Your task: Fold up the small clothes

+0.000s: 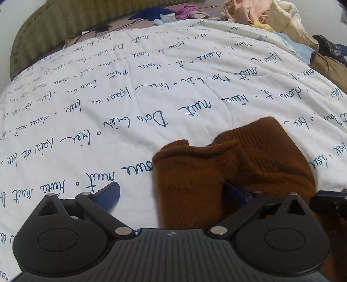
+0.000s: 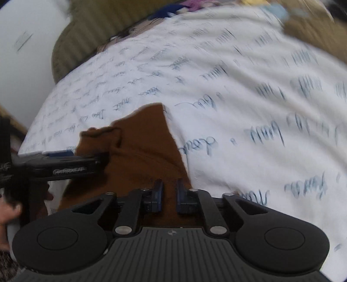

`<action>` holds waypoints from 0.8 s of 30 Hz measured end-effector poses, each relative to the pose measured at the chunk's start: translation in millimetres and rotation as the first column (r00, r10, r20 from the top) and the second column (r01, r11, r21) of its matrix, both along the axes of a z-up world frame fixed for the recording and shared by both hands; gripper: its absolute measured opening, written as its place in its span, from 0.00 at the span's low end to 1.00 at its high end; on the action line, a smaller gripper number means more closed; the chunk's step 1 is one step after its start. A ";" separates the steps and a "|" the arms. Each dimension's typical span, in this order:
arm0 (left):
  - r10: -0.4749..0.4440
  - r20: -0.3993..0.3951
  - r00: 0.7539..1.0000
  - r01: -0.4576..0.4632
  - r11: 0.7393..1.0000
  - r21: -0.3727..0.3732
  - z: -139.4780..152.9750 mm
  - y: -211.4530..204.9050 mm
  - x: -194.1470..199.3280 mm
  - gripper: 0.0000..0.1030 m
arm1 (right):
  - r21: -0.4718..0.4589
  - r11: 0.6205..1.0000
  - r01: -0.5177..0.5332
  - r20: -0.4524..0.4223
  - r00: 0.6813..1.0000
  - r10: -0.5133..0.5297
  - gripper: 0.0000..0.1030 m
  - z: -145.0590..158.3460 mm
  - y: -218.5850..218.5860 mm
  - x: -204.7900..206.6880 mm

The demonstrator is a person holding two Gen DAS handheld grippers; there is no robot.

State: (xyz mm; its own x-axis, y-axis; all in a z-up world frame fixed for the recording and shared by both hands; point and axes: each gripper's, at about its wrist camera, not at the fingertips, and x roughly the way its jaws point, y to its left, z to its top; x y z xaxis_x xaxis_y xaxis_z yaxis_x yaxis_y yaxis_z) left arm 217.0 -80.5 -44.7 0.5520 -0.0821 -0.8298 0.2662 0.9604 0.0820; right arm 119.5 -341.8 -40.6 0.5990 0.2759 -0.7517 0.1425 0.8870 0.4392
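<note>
Nearest me, the right gripper (image 2: 169, 196) pinches the brown garment's (image 2: 138, 151) near edge, seemingly to lift a fold toward twelve o'clock, while the left gripper (image 1: 173, 193) gapes wide over its nine-o'clock side on the bedspread (image 1: 108, 104), gripping nothing.

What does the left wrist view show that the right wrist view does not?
Only the left wrist view shows the left tool open astride the brown garment's edge, plus sharp clutter: a cream bundle and a purple cloth. Only the right wrist view shows the right tool shut on the garment and a hand. Both share the lettered bedcover and green headboard.
</note>
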 end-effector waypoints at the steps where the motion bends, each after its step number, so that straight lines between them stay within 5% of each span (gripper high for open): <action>1: -0.001 0.005 1.000 0.001 1.000 -0.001 3.6 1.1 -4.0 1.00 | 0.035 0.999 0.019 0.011 1.000 -0.019 0.11 2.3 -5.6 -4.3; 5: -0.037 0.038 0.999 0.037 0.999 -0.016 21.6 13.8 -27.4 0.98 | 0.060 0.997 0.049 0.122 0.991 -0.056 0.26 31.8 -16.6 -44.6; 12: -0.090 0.080 0.993 0.098 0.990 -0.097 41.7 51.9 -98.7 0.99 | 0.077 0.993 0.094 0.138 0.985 -0.104 0.54 34.4 -25.9 -119.6; 24: -0.060 -0.027 0.998 0.055 0.986 -0.157 18.6 67.0 -129.5 0.99 | 0.249 0.969 0.007 0.099 0.995 -0.032 0.56 3.2 5.3 -133.1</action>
State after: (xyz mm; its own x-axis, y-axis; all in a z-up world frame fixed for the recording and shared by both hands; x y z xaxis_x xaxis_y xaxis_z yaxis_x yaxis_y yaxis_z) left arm 87.5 -13.5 -26.1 0.5162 -0.2432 -0.8213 0.3213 0.9438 -0.0775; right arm -13.6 -336.5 -37.4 0.6759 0.4335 -0.5960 0.1017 0.7461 0.6581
